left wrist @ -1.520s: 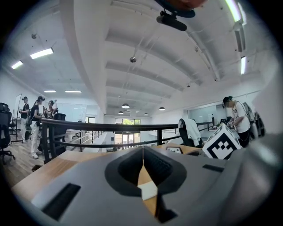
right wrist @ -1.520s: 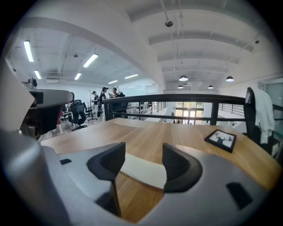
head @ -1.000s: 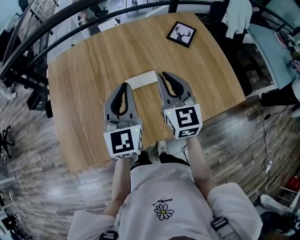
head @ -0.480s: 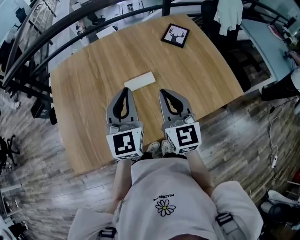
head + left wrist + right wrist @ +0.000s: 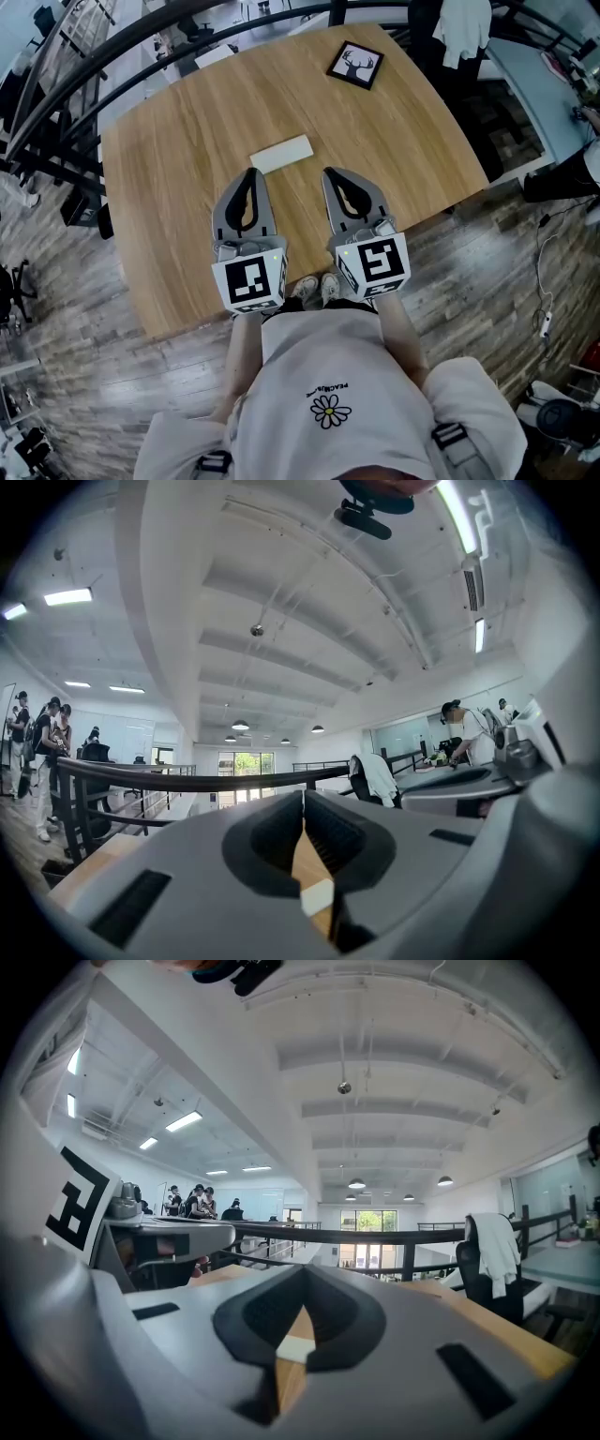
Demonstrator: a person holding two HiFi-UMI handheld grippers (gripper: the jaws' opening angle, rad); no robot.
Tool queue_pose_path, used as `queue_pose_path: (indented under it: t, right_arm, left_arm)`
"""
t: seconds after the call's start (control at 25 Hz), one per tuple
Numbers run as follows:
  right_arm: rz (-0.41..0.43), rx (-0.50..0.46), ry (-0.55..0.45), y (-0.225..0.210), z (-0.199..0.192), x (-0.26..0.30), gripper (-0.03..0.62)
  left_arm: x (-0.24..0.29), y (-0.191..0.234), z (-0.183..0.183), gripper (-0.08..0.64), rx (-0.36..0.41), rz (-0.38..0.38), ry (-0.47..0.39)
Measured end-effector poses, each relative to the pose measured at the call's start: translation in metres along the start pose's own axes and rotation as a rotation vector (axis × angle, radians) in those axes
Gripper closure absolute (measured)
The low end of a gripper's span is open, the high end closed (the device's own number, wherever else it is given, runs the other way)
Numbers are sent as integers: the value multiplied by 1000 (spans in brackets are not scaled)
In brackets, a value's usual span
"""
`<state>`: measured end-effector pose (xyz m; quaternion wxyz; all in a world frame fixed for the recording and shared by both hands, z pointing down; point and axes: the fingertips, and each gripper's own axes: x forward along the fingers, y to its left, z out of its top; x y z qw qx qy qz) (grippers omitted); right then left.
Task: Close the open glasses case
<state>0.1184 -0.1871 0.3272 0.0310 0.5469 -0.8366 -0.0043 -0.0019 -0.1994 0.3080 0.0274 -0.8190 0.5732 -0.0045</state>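
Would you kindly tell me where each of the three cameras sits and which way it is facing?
Head view: on the person's head, looking steeply down at the wooden table; shows the torso, forearms, left gripper and right gripper.
Left gripper view: rides the left gripper, looking level across the table towards the railing; shows its shut jaws.
Right gripper view: rides the right gripper, looking level the same way; shows its shut jaws.
Shared: both gripper views catch the white case through the gap below their jaw tips.

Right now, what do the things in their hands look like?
The left gripper and right gripper are grey, with curved jaws padded in black. Each carries a white cube with black square markers. The person wears a white daisy-print T-shirt.
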Motion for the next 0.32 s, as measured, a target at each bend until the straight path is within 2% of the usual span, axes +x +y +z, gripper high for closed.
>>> queue_pose_path:
  t: [0.32]
  right_arm:
    - [36, -31, 8, 12, 1, 4, 584]
  left_arm:
    - [-2, 2, -1, 540, 3, 4, 2]
